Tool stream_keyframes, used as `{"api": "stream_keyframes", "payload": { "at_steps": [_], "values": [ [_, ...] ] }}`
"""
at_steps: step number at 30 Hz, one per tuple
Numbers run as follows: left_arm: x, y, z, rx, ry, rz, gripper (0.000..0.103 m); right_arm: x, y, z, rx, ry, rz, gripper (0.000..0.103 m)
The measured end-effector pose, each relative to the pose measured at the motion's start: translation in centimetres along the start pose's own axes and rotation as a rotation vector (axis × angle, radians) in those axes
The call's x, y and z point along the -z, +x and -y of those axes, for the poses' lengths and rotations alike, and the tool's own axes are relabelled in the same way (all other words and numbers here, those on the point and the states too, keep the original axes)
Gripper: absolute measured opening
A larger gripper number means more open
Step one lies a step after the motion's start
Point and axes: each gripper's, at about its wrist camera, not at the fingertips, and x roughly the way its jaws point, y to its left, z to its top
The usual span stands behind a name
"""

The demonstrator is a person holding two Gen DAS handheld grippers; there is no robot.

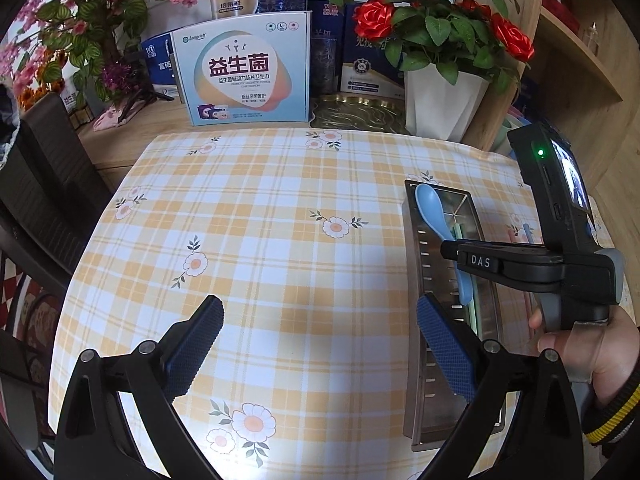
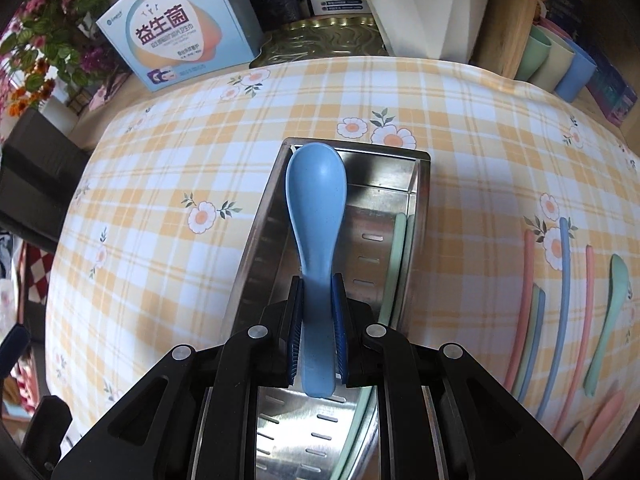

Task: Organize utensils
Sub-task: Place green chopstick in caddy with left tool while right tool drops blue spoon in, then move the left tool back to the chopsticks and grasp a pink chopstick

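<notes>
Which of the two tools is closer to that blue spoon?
The right tool: it is shut on the blue spoon, holding it over the metal tray. The left tool hangs open beside the tray, apart from the spoon.

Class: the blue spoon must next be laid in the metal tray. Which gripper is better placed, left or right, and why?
Right. The right gripper is shut on the blue spoon directly above the metal tray. The left gripper is open, holds nothing, and hangs over the tablecloth beside the tray.

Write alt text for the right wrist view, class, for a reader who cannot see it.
The right gripper is shut on a blue spoon, holding it over a steel utensil tray on a checked tablecloth. Green chopsticks lie inside; more utensils wait on the cloth to its right.
</notes>
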Motion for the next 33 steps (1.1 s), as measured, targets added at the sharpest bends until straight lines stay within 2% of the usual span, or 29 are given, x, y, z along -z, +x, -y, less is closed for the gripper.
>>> {"api": "stream_keyframes", "payload": {
  "at_steps": [6, 9, 11, 12, 13, 18, 24, 29, 33],
  "values": [
    [-0.1, -0.4, 0.3, -0.003, 0.003, 0.006, 0.095, 0.0, -0.2, 0.0, -0.044, 0.002, -0.013, 0.016],
    [-0.2, -0.8, 0.5, -0.008, 0.003, 0.012, 0.095, 0.1, -1.3, -0.2, -0.062, -0.012, 0.018, 0.017],
    [-0.3, -1.1, 0.7, -0.011, 0.005, 0.017, 0.095, 0.2, -2.5, -0.3, -0.067, -0.032, 0.052, 0.025],
    [-0.3, -1.2, 0.8, -0.012, 0.006, 0.019, 0.095, 0.3, -3.2, -0.3, -0.064, -0.041, 0.070, 0.036],
    [-0.4, -1.4, 1.0, -0.013, 0.009, 0.021, 0.095, 0.3, -3.8, -0.2, -0.062, -0.048, 0.090, 0.052],
    [-0.8, -2.2, 2.0, -0.017, 0.024, 0.036, 0.095, 0.7, -7.7, 1.5, -0.091, -0.042, 0.177, 0.058],
    [-1.3, -3.5, 3.5, -0.017, 0.049, 0.059, 0.095, 2.4, -11.6, 5.8, -0.138, 0.017, 0.252, 0.087],
    [-1.4, -3.9, 5.6, -0.006, 0.073, 0.065, 0.095, 4.2, -14.6, 10.3, -0.137, 0.084, 0.329, 0.087],
    [-1.3, -3.8, 8.3, 0.030, 0.110, 0.066, 0.095, 6.0, -16.8, 14.2, -0.132, 0.145, 0.394, 0.087]
  ]
}}
